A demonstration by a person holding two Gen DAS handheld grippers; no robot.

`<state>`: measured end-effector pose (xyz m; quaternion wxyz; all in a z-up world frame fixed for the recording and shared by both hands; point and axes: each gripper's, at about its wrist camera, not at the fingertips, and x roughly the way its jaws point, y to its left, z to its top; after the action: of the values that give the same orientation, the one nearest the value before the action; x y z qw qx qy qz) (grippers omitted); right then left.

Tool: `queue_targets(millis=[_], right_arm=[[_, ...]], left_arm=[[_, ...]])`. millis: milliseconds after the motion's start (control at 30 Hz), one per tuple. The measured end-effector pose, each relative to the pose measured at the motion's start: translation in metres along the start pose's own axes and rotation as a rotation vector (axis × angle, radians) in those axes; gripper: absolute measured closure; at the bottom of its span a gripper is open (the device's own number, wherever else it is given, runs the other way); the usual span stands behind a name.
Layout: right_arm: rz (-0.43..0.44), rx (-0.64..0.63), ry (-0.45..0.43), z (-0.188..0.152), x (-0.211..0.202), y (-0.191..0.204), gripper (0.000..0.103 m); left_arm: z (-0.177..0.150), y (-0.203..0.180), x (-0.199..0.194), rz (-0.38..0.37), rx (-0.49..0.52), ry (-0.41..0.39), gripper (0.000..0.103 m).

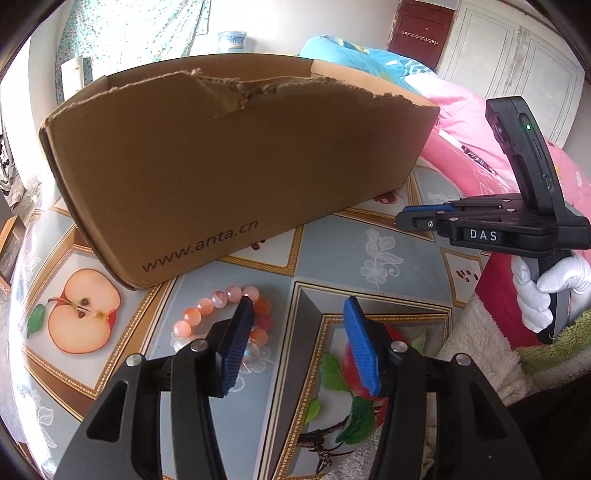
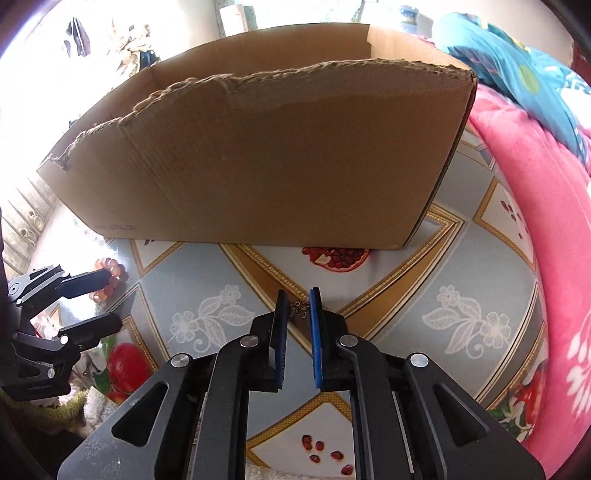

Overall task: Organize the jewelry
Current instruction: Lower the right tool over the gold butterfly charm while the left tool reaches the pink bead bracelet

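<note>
Right gripper (image 2: 298, 295): we see its blue pads drawn close around a small bronze butterfly charm (image 2: 300, 309), which sits between the tips at the centre of the right wrist view; whether the pads press on it we cannot tell, so we judge a pinch made or about to be.

Left gripper (image 1: 298, 303): we find its jaws standing apart and holding nothing, low in the left wrist view, over the printed cloth.

Bead bracelet (image 1: 225, 314): a ring of pink and orange beads lies flat at lower centre-left of that view, partly hidden behind the left-hand blue pad (image 1: 236, 343), not between the two pads.

Key relation: we judge the bracelet to lie just ahead and to the picture's left of the left gripper's gap, so that hand is the nearer one; the ring has no clear long axis, and the gripper would need to shift left to straddle one side of it.

Cardboard box (image 2: 258, 155): open-topped with a torn front edge, it stands beyond both pieces, filling the upper half of each view; we take it as the likely place for the jewelry.

Surface: a glossy tablecloth (image 1: 332, 240) printed with apples, pomegranates and gold-bordered panels.

Room: pink and blue bedding (image 2: 524, 184) at right, a white-gloved hand (image 1: 543, 295) on the right gripper's handle, a dark red door (image 1: 421, 29) at upper right.
</note>
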<state>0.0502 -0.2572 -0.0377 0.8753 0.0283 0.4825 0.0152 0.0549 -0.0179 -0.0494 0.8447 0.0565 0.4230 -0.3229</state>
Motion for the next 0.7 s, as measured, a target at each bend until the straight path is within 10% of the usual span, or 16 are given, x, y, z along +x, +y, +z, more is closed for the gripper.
queue_targets(millis=[367,700], right_arm=[[0.066,0.038,0.015,-0.005,-0.005,0.001,0.094],[0.159,0.095,0.007,-0.008,-0.012,-0.048,0.084]], left_arm=[[0.014,-0.017,0.015,-0.060,0.050,0.016,0.054],[0.023,-0.027,0.014,0.117,0.055,0.088,0.053]])
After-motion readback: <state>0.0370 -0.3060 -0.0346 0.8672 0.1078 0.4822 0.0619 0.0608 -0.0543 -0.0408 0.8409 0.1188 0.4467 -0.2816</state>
